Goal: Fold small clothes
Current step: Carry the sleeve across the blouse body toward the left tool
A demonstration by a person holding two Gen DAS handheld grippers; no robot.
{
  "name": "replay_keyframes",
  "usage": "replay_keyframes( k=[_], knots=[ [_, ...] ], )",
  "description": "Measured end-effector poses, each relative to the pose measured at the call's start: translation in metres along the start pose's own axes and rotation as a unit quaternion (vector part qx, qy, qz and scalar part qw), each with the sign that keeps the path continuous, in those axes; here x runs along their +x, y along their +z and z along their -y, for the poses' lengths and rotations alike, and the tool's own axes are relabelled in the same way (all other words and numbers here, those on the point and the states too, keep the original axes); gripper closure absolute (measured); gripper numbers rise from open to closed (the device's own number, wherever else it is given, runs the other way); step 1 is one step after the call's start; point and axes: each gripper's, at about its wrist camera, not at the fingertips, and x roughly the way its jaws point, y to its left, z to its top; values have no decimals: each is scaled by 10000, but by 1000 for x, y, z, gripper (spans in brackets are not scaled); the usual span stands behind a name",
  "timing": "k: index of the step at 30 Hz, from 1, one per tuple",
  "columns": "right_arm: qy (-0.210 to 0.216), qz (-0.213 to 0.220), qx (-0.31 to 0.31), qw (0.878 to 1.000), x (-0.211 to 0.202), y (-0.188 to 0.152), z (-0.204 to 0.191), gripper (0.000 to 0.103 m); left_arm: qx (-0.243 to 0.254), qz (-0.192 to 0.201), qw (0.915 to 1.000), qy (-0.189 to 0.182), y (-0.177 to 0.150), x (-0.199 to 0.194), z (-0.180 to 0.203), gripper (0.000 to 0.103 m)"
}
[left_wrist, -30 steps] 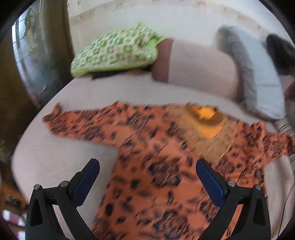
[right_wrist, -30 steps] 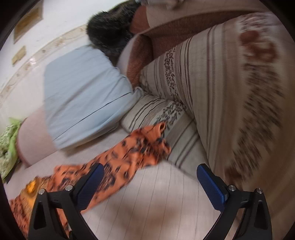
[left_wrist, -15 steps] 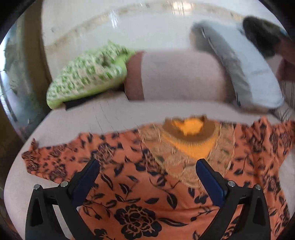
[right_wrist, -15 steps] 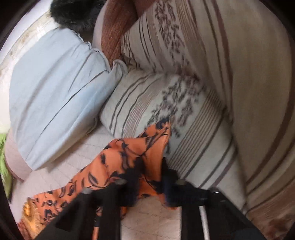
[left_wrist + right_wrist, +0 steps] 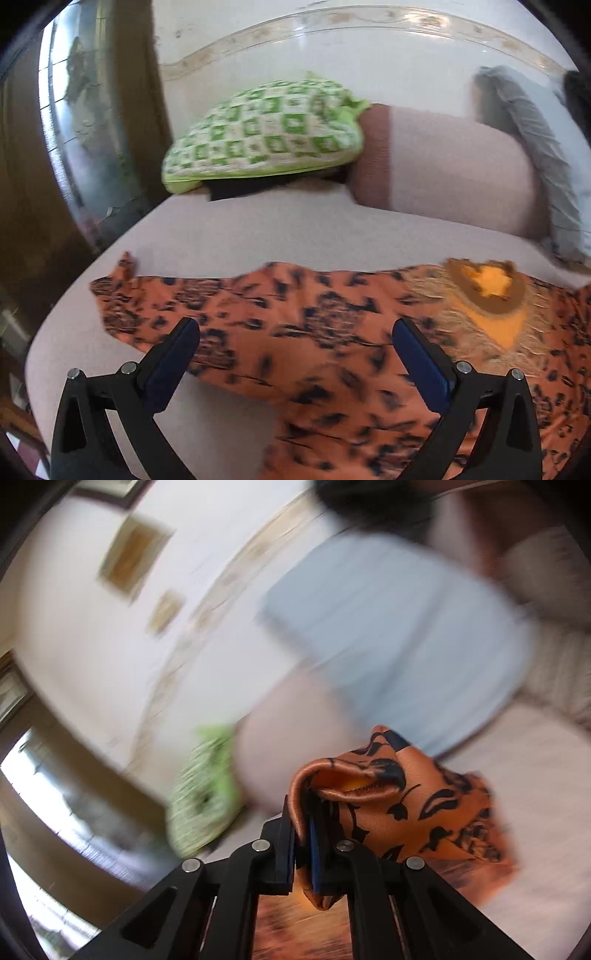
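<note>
An orange garment with a black floral print (image 5: 332,332) lies spread on the pale bed (image 5: 258,229), its gold-trimmed neckline (image 5: 491,291) at the right and one sleeve (image 5: 122,295) reaching left. My left gripper (image 5: 295,354) is open and empty, hovering just above the garment near that sleeve. My right gripper (image 5: 303,834) is shut on the other sleeve of the orange garment (image 5: 399,797) and holds it lifted off the bed.
A green checked pillow (image 5: 266,133), a pink bolster (image 5: 450,166) and a light blue pillow (image 5: 532,147) line the back of the bed against the white wall. A window and a brown curtain are at the left. The bed's left edge is close to the sleeve.
My right gripper closed on the sleeve end, lifted it and swung left. My left gripper shifted left over the garment and stayed open.
</note>
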Motion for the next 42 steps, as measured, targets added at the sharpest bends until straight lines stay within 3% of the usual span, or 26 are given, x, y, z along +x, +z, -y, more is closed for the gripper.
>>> replay_keyframes(
  k=[4, 7, 9, 12, 17, 19, 22, 25, 29, 32, 34, 36, 38, 40, 42],
  knots=[
    [822, -504, -81, 9953, 69, -54, -81, 97, -301, -164, 9981, 515, 4, 15, -48, 0],
    [989, -818, -42, 9917, 131, -105, -120, 97, -611, -313, 9948, 758, 5, 21, -85, 0],
    [746, -1021, -123, 9919, 174, -142, -139, 96, -797, -423, 9919, 893, 2, 26, -107, 0],
    [-153, -1398, -535, 9886, 241, -195, -148, 92, -1011, -582, 9876, 1046, -3, 34, -133, 0],
    [-479, -2996, -994, 9477, 304, -269, -148, 91, -1203, -700, 9854, 984, -5, 41, -146, 0],
    [-246, -3368, -1402, 9308, 295, -283, -149, 91, -1150, -665, 9870, 907, -3, 41, -141, 0],
    [-106, -3311, -2068, 9206, 263, -283, -149, 91, -922, -536, 9905, 865, 0, 37, -124, 0],
    [13, -3116, -2215, 9240, 232, -256, -145, 91, -761, -454, 9929, 789, 3, 34, -108, 0],
    [-684, -2753, -2406, 9282, 200, -232, -109, 92, -531, -390, 9966, 497, 5, 31, -84, 0],
    [-1091, -2588, -1961, 9395, 174, -205, -55, 92, -364, -457, 9983, 69, 4, 32, -63, 0],
    [-1189, -2434, -1332, 9534, 156, -188, -13, 92, -229, -512, 9983, -165, 3, 33, -46, 0],
    [-840, -2248, -336, 9702, 138, -177, 33, 91, 20, -524, 9980, -345, 2, 31, -25, 0],
    [-359, -2134, 561, 9747, 127, -174, 69, 90, 275, -517, 9969, -521, -1, 30, -6, 0],
    [-208, -2117, 1192, 9698, 126, -178, 95, 72, 504, -573, 9951, -623, -5, 33, 10, 0],
    [-188, -2144, 1642, 9627, 128, -179, 109, 29, 682, -725, 9928, -661, -10, 41, 23, 0]
  ],
)
